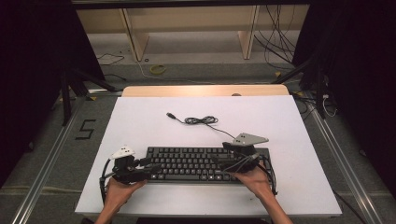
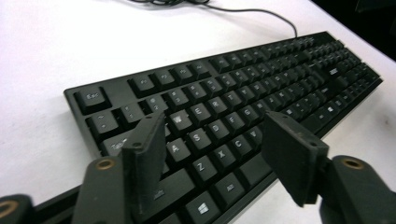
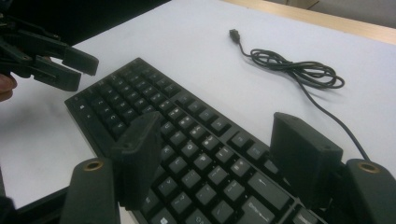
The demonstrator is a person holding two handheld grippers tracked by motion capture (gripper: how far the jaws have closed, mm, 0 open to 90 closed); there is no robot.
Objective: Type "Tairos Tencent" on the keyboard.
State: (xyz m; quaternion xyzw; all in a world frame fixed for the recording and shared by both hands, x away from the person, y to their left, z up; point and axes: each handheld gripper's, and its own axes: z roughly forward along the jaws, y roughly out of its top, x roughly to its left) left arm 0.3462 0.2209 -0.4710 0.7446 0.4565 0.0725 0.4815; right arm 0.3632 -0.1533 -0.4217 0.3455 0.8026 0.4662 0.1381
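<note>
Keyboard (image 1: 198, 163), black and matte, lies flat near the near edge of the table (image 1: 140, 121), whose top is a smooth white sheet with a strip of pale wood showing along the far side. Its keys are small squared caps with faint white letters; in the left gripper view the letters near the jaws read clearly, while those toward the far end blur together. A thin black cable (image 1: 201, 120) runs from the keyboard's far right corner and gathers into a loose coil on the white surface, ending in a small plug (image 1: 171, 115) that lies apart to the left of it.

The left gripper (image 1: 147, 170) hovers at the keyboard's left end, its flat, blocky black jaws apart over the letter rows with nothing pressed between them. The right gripper (image 1: 222, 164) sits over the right end, its jaws also apart above the keys and not clamped on anything. Whether either set of jaws touches the keys is hard to tell. In the high view the right gripper and its grey plate hide part of the keyboard's right end, and both forearms are cut off by the bottom edge.
</note>
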